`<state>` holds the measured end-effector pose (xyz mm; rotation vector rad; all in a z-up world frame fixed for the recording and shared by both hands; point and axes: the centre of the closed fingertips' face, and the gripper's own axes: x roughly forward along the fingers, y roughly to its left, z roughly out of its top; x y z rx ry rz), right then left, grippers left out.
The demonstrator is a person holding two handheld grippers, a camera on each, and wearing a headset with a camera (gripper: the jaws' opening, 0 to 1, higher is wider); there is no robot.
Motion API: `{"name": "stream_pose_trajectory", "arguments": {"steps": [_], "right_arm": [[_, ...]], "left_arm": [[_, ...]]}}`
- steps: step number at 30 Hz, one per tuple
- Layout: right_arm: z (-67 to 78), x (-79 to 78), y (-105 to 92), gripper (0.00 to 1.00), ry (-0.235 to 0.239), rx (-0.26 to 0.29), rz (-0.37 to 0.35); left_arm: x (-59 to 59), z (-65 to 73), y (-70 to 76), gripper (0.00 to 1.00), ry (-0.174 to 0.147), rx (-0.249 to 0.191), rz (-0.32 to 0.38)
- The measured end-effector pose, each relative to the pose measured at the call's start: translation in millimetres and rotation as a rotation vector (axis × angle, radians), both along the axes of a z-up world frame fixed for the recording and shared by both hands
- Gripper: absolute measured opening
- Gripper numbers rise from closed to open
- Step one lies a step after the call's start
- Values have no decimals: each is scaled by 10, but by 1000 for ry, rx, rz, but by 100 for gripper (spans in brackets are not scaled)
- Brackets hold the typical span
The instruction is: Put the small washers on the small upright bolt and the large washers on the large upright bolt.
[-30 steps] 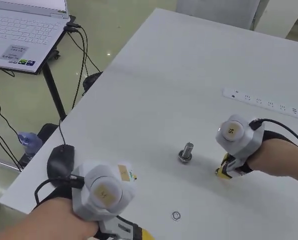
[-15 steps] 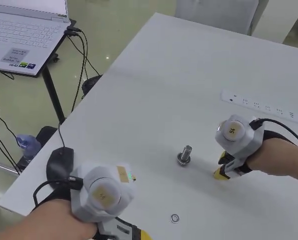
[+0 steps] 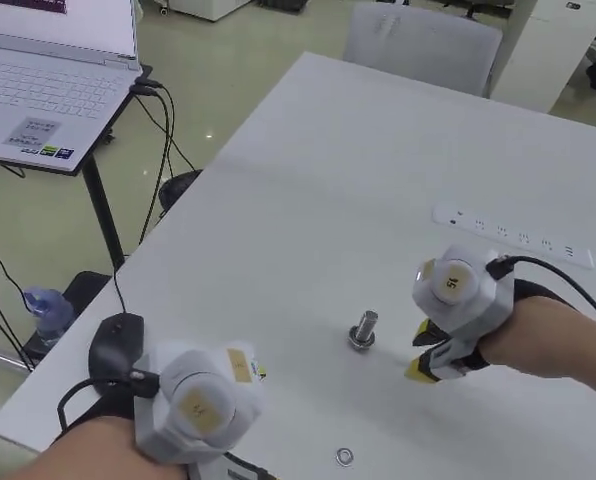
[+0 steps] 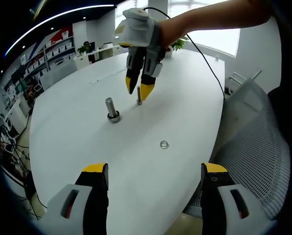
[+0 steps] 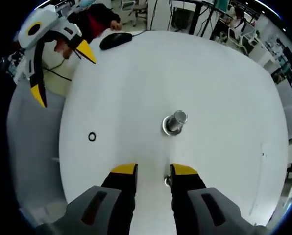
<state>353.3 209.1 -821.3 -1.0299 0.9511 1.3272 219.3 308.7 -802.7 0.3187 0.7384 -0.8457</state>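
A large upright bolt (image 3: 363,330) (image 4: 111,108) (image 5: 174,122) stands mid-table with a metal ring at its foot. A thin small upright bolt (image 4: 139,95) (image 5: 168,181) stands just beyond it. My right gripper (image 3: 425,366) (image 5: 154,172) hangs over the small bolt, its jaws a narrow gap apart, the bolt close to the right finger; nothing shows between them. It also shows as the right gripper (image 4: 139,89) from the other side. One loose washer (image 3: 344,457) (image 4: 164,144) (image 5: 91,136) lies flat near the front edge. My left gripper (image 4: 155,171) (image 5: 58,71) is wide open and holds nothing.
A white power strip (image 3: 508,238) lies at the back right. A black mouse (image 3: 113,340) sits at the table's left front corner. A laptop (image 3: 48,90) is on a stand to the left, a grey chair (image 3: 423,45) beyond the far edge, a bottle (image 3: 43,305) on the floor.
The head view has tilted, so everything sits lower in the picture. My right gripper has edged a little closer to the large bolt. The washer and bolts have not moved.
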Motion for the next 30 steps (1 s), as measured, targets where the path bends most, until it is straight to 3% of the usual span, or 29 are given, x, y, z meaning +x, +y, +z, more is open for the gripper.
{"name": "stream_pose_trajectory", "arguments": {"steps": [15,24,30], "right_arm": [[0,-501,246,29,28,51,96],[-94,-759,282,30,40,52,148],[-252,-932,274,29,34,40,216]], "left_arm": [[-7,40,7,78,-18,-8,7],[7,71,-6,80,-33,-22,10],[26,76,-20,81,-39,-21,7]]}}
